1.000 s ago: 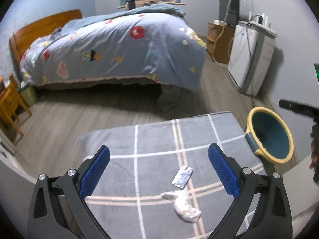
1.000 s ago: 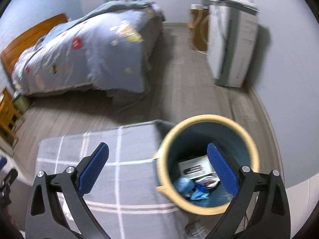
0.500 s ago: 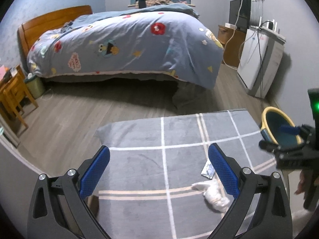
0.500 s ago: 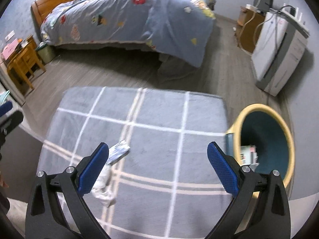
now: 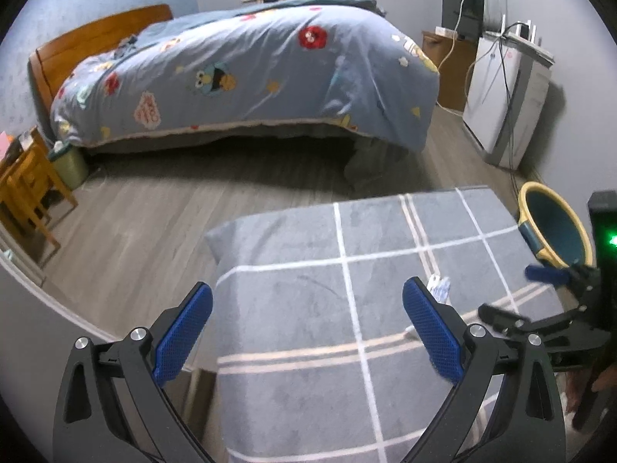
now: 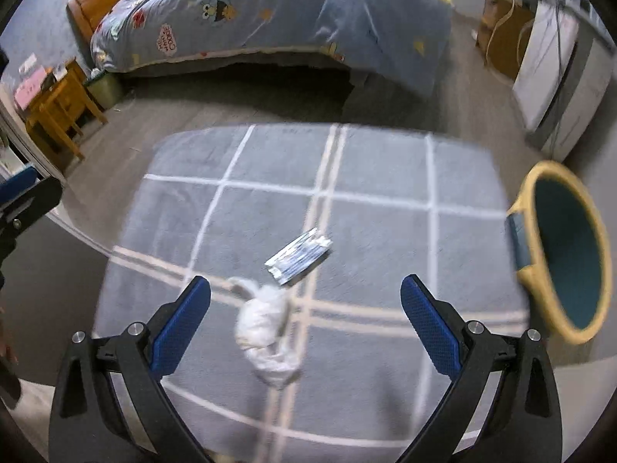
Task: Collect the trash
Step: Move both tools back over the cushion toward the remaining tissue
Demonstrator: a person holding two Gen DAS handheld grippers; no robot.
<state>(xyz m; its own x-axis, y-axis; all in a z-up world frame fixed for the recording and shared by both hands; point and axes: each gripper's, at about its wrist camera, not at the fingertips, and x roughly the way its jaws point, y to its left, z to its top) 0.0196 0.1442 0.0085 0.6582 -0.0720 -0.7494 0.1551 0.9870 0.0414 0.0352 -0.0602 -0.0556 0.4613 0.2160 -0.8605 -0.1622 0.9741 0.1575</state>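
On the grey checked rug (image 6: 385,200) lie a crumpled white tissue (image 6: 266,328) and, just beyond it, a silver foil wrapper (image 6: 299,256). My right gripper (image 6: 304,332) is open and hovers over the rug, the tissue between its fingers but untouched. To the right, at the rug's edge, stands a yellow-rimmed teal bin (image 6: 567,254). My left gripper (image 5: 306,332) is open and holds nothing, over the rug's left part. In the left wrist view the wrapper (image 5: 439,287) peeks out behind the right finger, the bin (image 5: 555,231) stands far right, and the right gripper (image 5: 516,301) reaches in from the right.
A bed with a blue patterned duvet (image 5: 246,73) fills the far side. A white appliance with cables (image 5: 509,100) and a wooden cabinet (image 5: 449,65) stand along the right wall. A wooden side table (image 5: 27,181) and a small green bin (image 5: 69,164) are at left. Wood floor surrounds the rug.
My right gripper swung from above the bin leftward and down to the tissue and wrapper. The left gripper's view shifted left, so the trash slid behind its right finger.
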